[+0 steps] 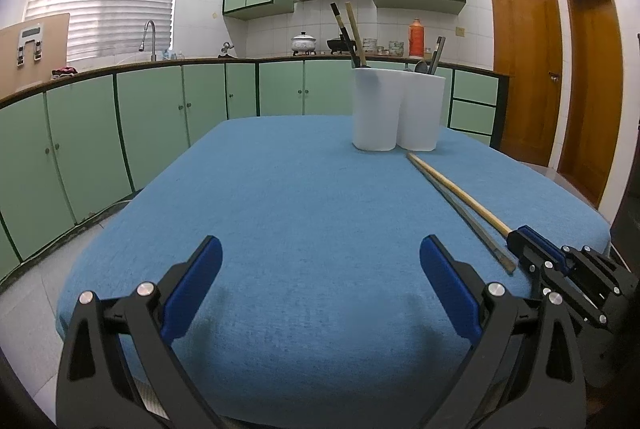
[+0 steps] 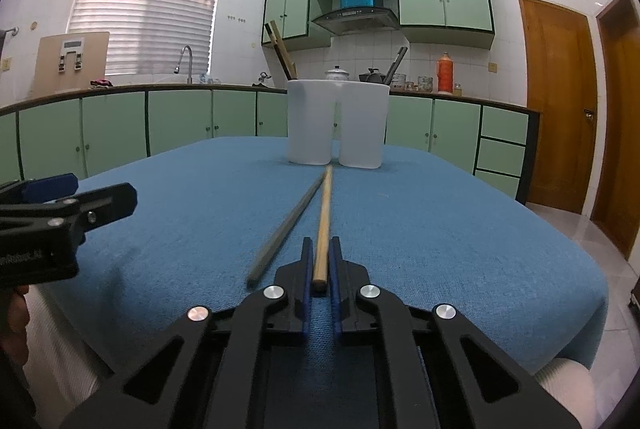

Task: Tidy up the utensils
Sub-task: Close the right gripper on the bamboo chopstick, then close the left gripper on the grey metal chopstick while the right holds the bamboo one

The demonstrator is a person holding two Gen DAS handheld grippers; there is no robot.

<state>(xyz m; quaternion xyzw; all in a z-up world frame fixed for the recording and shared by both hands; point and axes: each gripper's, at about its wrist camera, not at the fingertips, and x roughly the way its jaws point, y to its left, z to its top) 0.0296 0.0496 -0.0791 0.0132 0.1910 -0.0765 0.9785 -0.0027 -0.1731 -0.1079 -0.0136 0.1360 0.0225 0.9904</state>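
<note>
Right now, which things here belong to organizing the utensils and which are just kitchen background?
Part of the job:
- light wooden chopstick, clamped in the right gripper
- darker grey-brown chopstick lying on the blue tablecloth
- white two-compartment plastic holder
- left gripper, open

Background:
- orange thermos
- white lidded pot
- curved metal faucet

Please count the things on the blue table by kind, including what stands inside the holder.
Utensil holder, white, two compartments: 1
Chopsticks lying on the cloth, light and dark: 2
Sticks standing in the left compartment: 2
Utensils in the right compartment: count unclear
Total clearly countable: 5
</note>
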